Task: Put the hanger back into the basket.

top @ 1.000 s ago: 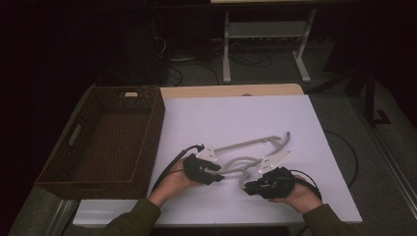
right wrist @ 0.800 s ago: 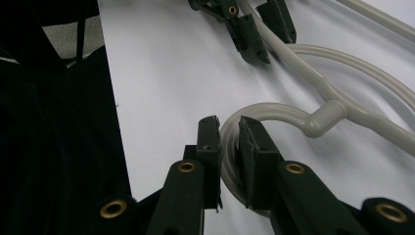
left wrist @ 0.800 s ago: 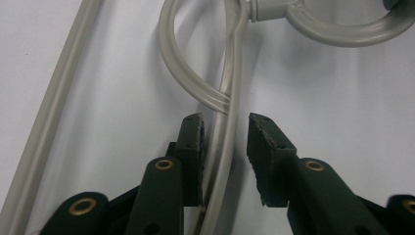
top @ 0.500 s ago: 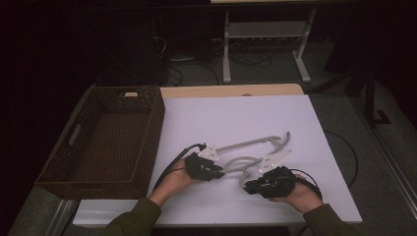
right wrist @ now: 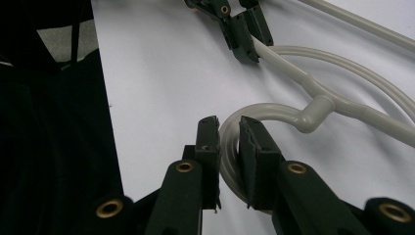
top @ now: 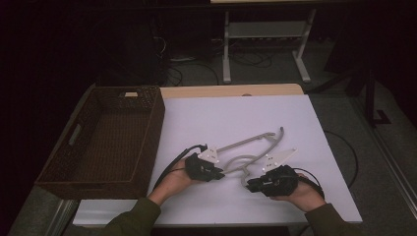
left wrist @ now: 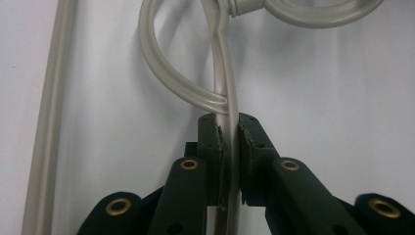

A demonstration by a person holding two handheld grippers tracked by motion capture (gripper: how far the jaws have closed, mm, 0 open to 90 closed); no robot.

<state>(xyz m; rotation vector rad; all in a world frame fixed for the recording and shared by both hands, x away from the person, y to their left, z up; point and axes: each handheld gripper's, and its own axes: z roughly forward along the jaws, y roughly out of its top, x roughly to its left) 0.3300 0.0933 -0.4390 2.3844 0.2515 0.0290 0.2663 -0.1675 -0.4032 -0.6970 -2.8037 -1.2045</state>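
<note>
A table (top: 206, 118) carries a coat hanger (top: 255, 147) lying flat near its front edge, about midway between the left and right edges. The left gripper (top: 219, 172) sits at the hanger's left end, the right gripper (top: 247, 186) at its hook, nearer the front edge. A basket (top: 147, 147) stands against the table's left edge

A dark brown woven basket (top: 105, 142) sits on the left part of the desk (top: 236, 118), its long side running away from the viewer. A pale label (top: 131, 94) is fixed to its far rim, and a handle slot (top: 74, 133) opens in its left wall. A white sheet covers the desk; a strip of bare wood shows along the far edge. Beyond, on the dark floor, stands a pale metal rack (top: 265, 46) among loose cables (top: 187, 69).
</note>
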